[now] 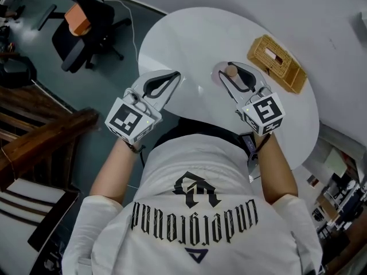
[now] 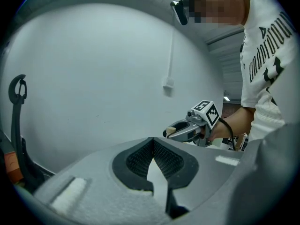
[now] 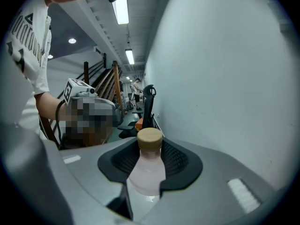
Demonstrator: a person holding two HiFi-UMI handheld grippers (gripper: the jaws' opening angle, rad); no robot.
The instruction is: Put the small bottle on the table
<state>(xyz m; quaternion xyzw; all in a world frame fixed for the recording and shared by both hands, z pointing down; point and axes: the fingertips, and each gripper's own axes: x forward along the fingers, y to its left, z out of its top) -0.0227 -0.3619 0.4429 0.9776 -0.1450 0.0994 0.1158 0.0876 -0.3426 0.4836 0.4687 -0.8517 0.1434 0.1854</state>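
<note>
Wicker basket [image 1: 276, 62] near right gripper [image 1: 232, 69] (with small bottle [image 3: 148, 168])

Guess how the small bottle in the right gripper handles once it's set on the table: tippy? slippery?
Likely rigid: the small bottle keeps its shape between the ribbed pads of the right gripper. Its smooth, pale wall looks slick, so it may slip. It widens below the tan cap, so it should stand on the table, but probably tips if nudged.

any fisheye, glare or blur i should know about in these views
Head view: even light, sharp, no glare on the table. Left gripper view: heavy fisheye, black corners, flat grey light. Right gripper view: same fisheye, ceiling strip lights blown out, small bottle sharp up close.
</note>
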